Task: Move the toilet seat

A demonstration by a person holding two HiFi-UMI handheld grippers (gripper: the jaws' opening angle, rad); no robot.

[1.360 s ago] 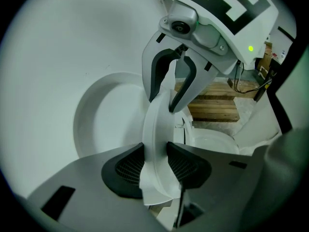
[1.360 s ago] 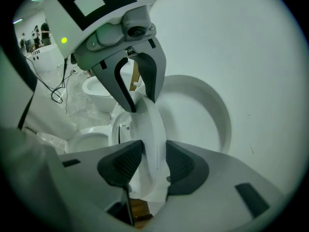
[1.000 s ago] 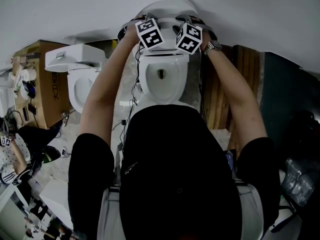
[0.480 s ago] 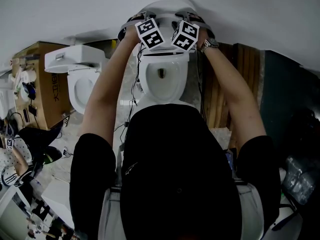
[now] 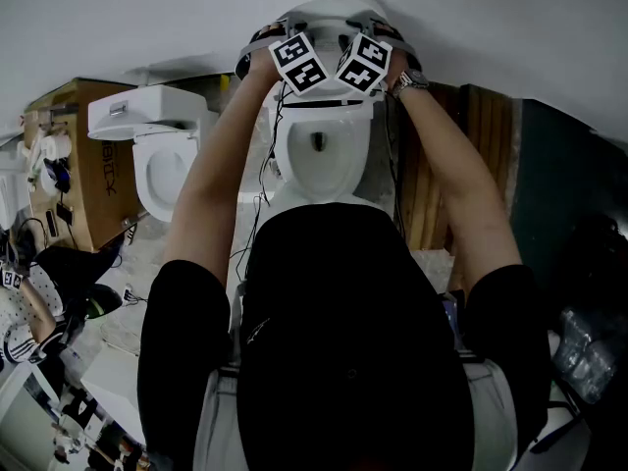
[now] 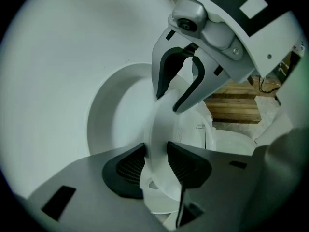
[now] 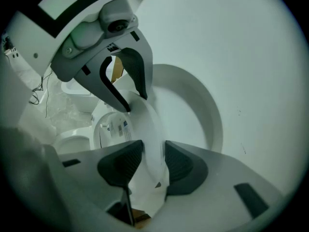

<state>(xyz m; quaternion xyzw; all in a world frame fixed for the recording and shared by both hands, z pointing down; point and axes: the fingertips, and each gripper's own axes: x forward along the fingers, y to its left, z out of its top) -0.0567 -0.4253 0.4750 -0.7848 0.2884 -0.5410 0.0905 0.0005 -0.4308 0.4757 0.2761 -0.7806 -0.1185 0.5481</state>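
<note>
The white toilet seat [image 6: 161, 127] stands raised on edge in front of the upright lid [image 6: 113, 112], above the open bowl [image 5: 319, 155]. My left gripper [image 6: 155, 157] is shut on the seat's rim, with the pads pressing on both faces. Farther along the same rim, my right gripper [image 7: 153, 154] is also shut on the seat [image 7: 145, 124]. Each gripper view shows the other gripper clamped on the rim: the right gripper [image 6: 176, 93] and the left gripper [image 7: 128, 93]. In the head view the two marker cubes [image 5: 297, 63] [image 5: 363, 62] sit side by side at the lid [image 5: 329, 13] and hide the jaws.
A second white toilet [image 5: 162, 155] stands to the left beside a cardboard box [image 5: 83, 165]. Wooden slats [image 5: 432, 184] lie to the right of the bowl. Cables [image 5: 260, 194] hang along the bowl's left side. Another person [image 5: 25, 307] is at the lower left. The wall is close behind the lid.
Both grippers have shifted a little toward the wall and closer together, carrying the seat nearer the lid. Both grips are unchanged.
</note>
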